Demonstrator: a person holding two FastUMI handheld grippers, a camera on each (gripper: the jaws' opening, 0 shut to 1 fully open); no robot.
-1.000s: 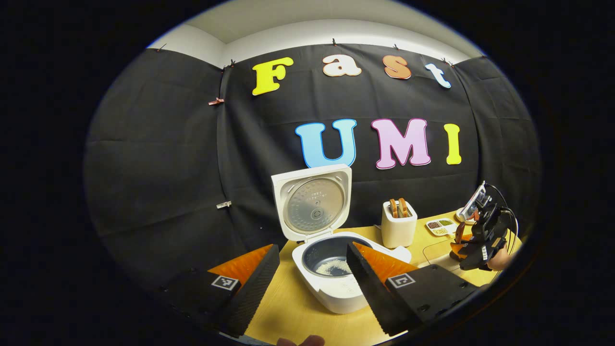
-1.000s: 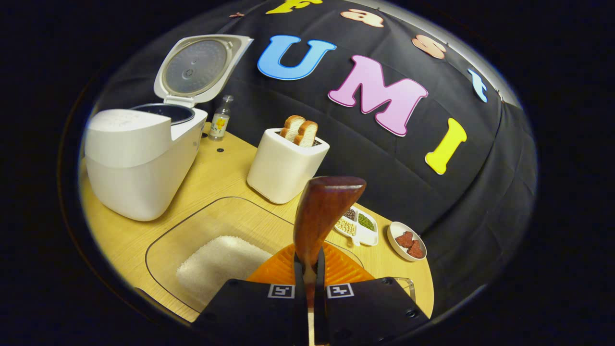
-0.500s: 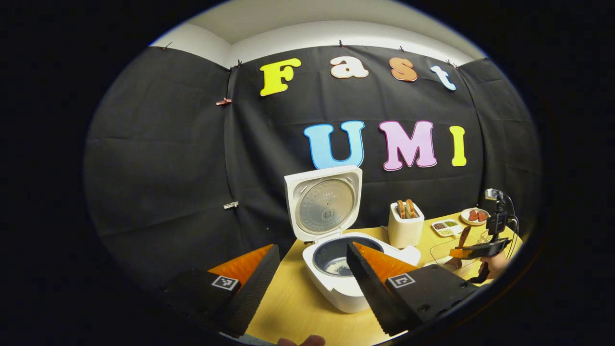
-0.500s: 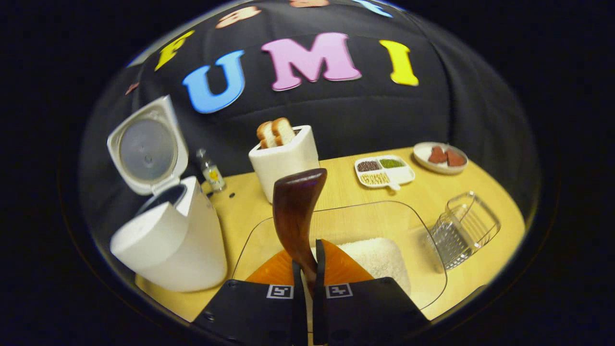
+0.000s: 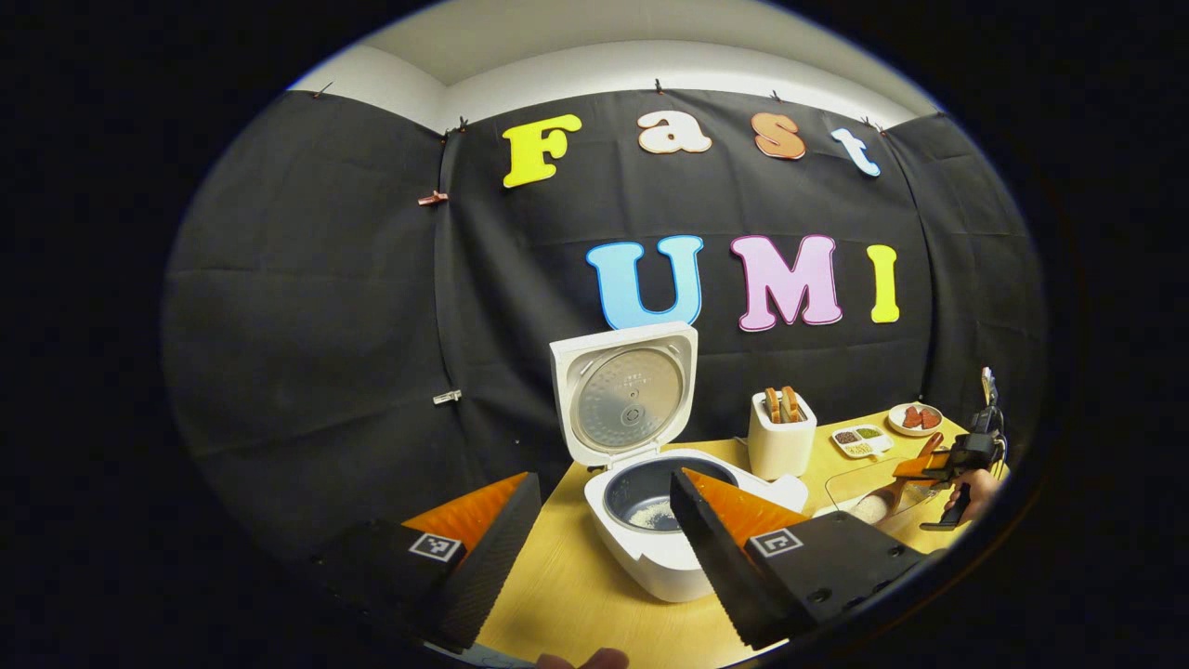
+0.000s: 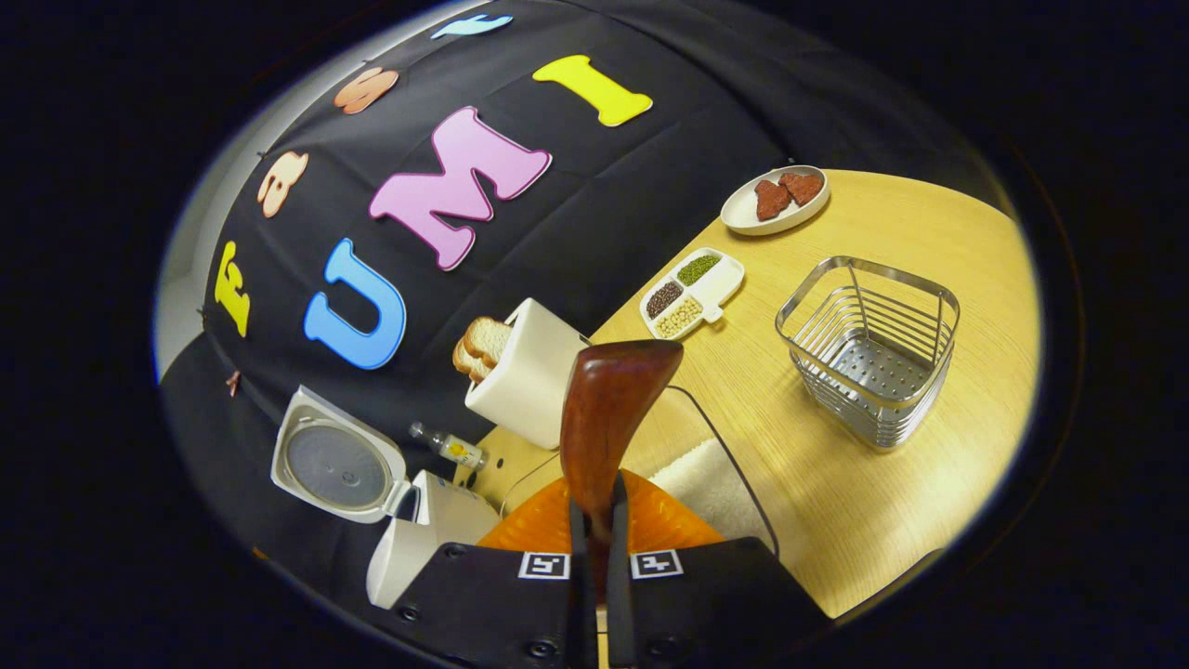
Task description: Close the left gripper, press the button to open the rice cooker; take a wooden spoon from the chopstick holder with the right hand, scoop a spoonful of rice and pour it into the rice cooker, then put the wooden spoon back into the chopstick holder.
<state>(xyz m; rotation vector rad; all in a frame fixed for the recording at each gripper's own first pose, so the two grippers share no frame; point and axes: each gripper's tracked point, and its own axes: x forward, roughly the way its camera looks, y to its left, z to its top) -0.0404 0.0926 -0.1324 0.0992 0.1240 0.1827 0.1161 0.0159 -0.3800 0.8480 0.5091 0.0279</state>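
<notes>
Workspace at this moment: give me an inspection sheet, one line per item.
Surface: wooden table, bare in front of the wire basket.
Job's things: rice cooker open, lid up, some rice in the pot; wooden spoon in the right gripper; wire basket holds no utensils; clear tray of rice.
Clutter: toaster with bread, small bottle, sectioned dish, plate.
Grippers: left gripper open, holding nothing; right shut on spoon handle.
Cables: on the right gripper.
Surroundings: black cloth wall.
</notes>
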